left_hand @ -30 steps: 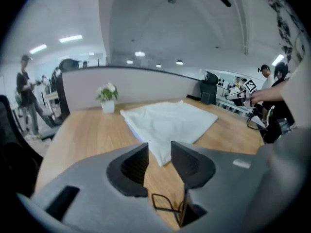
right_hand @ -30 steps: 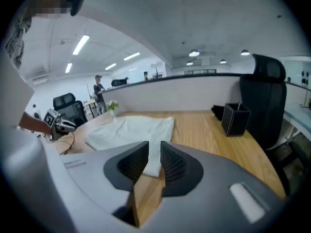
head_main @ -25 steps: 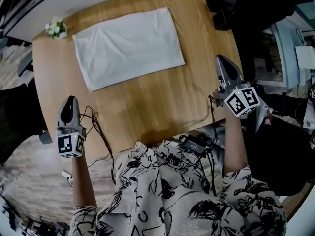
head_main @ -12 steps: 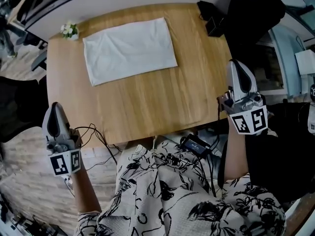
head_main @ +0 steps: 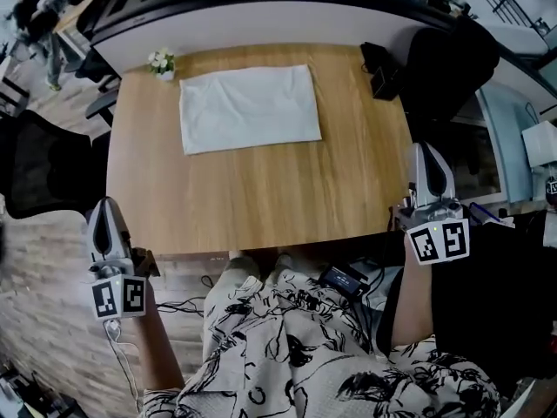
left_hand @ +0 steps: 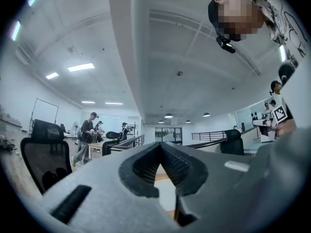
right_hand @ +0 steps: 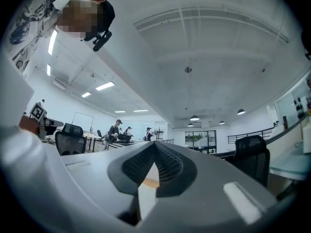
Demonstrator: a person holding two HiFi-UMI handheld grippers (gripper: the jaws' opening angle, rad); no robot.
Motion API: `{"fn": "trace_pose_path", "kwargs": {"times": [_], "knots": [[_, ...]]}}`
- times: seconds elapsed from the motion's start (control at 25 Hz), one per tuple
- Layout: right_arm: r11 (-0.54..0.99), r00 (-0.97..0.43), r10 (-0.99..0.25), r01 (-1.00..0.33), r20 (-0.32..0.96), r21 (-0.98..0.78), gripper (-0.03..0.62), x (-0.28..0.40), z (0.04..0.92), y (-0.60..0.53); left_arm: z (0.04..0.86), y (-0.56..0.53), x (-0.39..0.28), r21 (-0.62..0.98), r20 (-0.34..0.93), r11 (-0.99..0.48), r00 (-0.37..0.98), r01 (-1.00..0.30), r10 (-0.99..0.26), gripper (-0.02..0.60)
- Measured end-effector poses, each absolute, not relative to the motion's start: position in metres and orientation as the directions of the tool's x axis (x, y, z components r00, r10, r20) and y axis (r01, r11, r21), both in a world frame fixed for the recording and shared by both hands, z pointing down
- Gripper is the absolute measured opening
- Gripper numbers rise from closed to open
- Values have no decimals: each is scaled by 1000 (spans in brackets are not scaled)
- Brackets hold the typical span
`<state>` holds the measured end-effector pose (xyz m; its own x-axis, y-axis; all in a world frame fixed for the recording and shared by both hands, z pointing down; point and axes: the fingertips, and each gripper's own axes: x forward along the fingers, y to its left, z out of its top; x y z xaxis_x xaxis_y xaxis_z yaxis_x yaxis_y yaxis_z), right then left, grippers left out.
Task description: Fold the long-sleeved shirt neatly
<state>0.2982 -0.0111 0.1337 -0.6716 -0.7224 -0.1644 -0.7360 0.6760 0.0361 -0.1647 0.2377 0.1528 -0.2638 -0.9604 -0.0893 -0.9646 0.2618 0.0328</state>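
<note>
**Folded shirt on the far side, both grippers shut and empty**

The wooden surface (head_main: 261,190) stands in an open office. A black chair (head_main: 43,177) is at its left and a curved white wall runs behind it. The white shirt (head_main: 250,107) lies as a flat folded rectangle near the far edge, just beside a small pot of flowers (head_main: 160,62). The left gripper (head_main: 104,205) and right gripper (head_main: 426,151) hang off the near corners, well apart from the shirt, jaws together on nothing. The dark objects (head_main: 380,72) at the far right corner are too dim to name.
</note>
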Motion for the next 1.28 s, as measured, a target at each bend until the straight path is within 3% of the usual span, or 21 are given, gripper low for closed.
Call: {"fn": "trace_pose_path", "kwargs": {"times": [0.52,1.28], "knots": [[545,-544,-832,-838,-110,18,11,326,151,49,161,301,-212,5,-80,282,-282,-959,-956,3],[572,-572,-817,-820,-67,25,11,286,168,74,179,304,-216,-20,-32,278,-278,-960,-960,3]]}}
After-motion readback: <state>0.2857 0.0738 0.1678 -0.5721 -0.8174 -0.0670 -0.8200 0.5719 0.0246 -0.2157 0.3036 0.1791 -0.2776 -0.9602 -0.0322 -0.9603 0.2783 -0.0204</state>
